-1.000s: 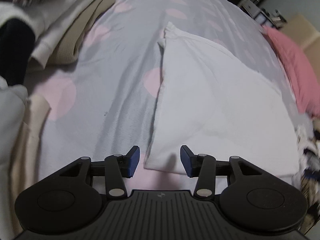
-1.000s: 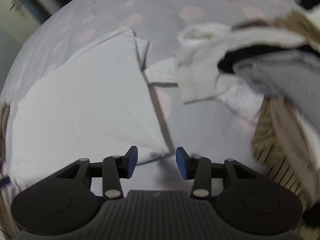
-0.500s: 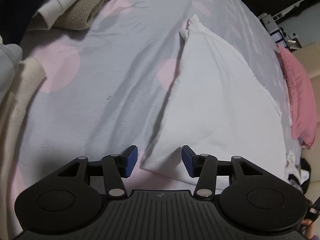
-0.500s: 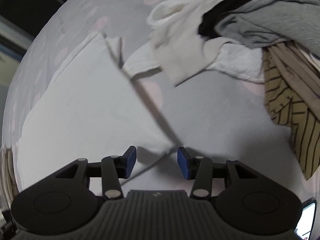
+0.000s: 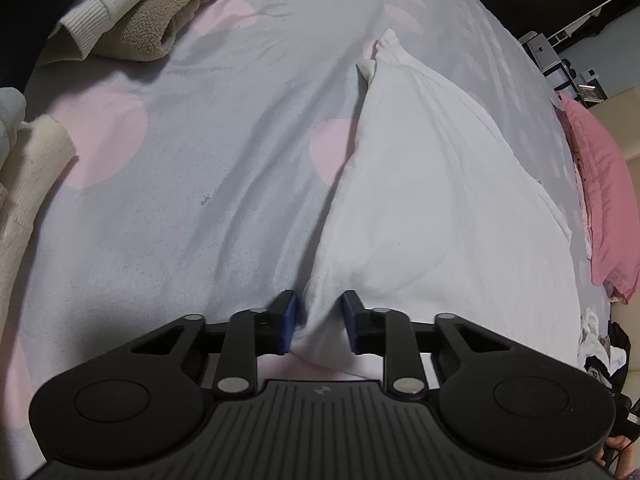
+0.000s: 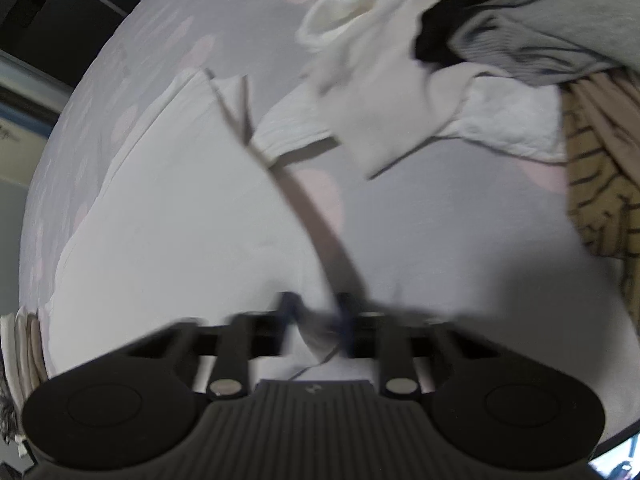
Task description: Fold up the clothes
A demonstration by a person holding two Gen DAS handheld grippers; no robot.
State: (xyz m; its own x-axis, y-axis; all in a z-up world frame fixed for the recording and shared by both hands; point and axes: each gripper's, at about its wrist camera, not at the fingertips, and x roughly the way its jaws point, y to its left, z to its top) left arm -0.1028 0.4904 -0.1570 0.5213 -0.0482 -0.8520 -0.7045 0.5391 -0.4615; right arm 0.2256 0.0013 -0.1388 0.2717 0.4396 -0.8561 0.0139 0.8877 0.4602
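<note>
A white garment [image 5: 432, 208] lies flat on the grey bedsheet with pink dots [image 5: 192, 184]. My left gripper [image 5: 318, 320] is closing its jaws on the garment's near left corner, and the blue pads pinch a bunched fold of white cloth. In the right wrist view the same white garment [image 6: 172, 216] fills the left half. My right gripper [image 6: 314, 316] is closing its jaws on the near right corner, with cloth gathered between the blurred pads.
A heap of beige and white clothes [image 5: 132, 20] lies at the far left, and a cream fleece piece [image 5: 28, 184] at the left edge. A pink pillow [image 5: 600, 192] sits far right. Another pile of white, grey, black and striped clothes [image 6: 500, 60] lies to the right.
Both grippers came down onto the garment's near corners and their jaws narrowed from wide apart to pinching the cloth. The corners now bunch up between the pads.
</note>
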